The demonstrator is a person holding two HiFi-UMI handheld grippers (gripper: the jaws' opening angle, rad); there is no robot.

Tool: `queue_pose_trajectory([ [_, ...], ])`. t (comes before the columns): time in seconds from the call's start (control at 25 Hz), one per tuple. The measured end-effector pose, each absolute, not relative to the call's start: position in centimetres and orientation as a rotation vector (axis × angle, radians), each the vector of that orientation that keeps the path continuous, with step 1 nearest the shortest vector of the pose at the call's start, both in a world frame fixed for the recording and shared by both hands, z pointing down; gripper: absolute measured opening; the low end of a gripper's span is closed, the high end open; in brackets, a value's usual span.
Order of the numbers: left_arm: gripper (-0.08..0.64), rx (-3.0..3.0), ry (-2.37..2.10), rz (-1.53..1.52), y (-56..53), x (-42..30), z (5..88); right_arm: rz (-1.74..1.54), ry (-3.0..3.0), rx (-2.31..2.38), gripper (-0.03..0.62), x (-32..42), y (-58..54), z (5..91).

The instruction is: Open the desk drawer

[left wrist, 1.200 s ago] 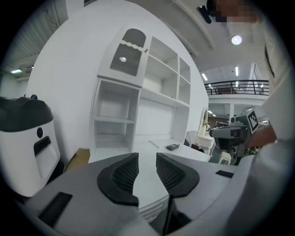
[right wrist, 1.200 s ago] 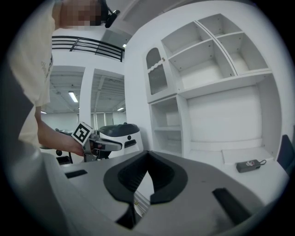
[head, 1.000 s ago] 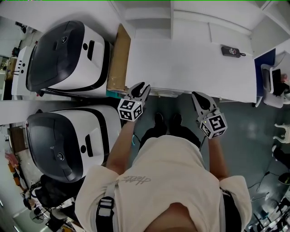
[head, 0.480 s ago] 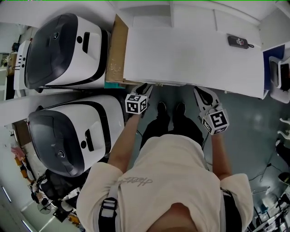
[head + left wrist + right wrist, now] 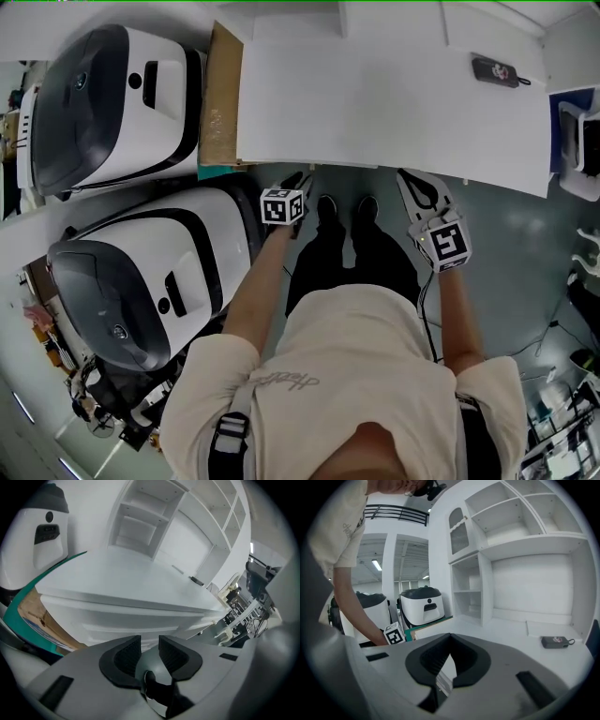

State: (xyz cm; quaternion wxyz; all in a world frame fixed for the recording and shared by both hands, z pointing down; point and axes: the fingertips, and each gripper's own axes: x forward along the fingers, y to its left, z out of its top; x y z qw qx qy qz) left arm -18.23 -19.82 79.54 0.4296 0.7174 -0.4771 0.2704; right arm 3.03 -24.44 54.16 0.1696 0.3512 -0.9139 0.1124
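Observation:
The white desk (image 5: 375, 103) fills the top of the head view; its drawer is hidden there under the front edge. In the left gripper view the white drawer front (image 5: 140, 618) lies shut just beyond the jaws, below the desk top (image 5: 122, 578). My left gripper (image 5: 302, 178) points at the desk's front edge, and its jaws (image 5: 150, 646) stand slightly open with nothing between them. My right gripper (image 5: 414, 180) hovers at the same edge further right, its tips (image 5: 449, 637) shut together and holding nothing.
Two large white-and-black machines (image 5: 103, 103) (image 5: 141, 281) stand at the left, with a cardboard sheet (image 5: 220, 94) against the desk's side. A small black device (image 5: 497, 70) lies on the desk's far right. White shelving (image 5: 515, 541) rises behind. The person's shoes (image 5: 328, 206) stand under the edge.
The person has moved closer to the desk. My left gripper has gone forward to the desk's front edge, level with the drawer front. The right gripper has barely shifted.

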Motion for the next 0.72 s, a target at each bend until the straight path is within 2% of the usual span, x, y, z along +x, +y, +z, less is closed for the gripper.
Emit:
queue_pose_trajectory([
  [0.72, 0.123, 1.642, -1.136, 0.723, -21.7, -17.9, 89.4, 0.474, -2.608, 0.983, 0.002, 1.1, -27.1, 58.6],
])
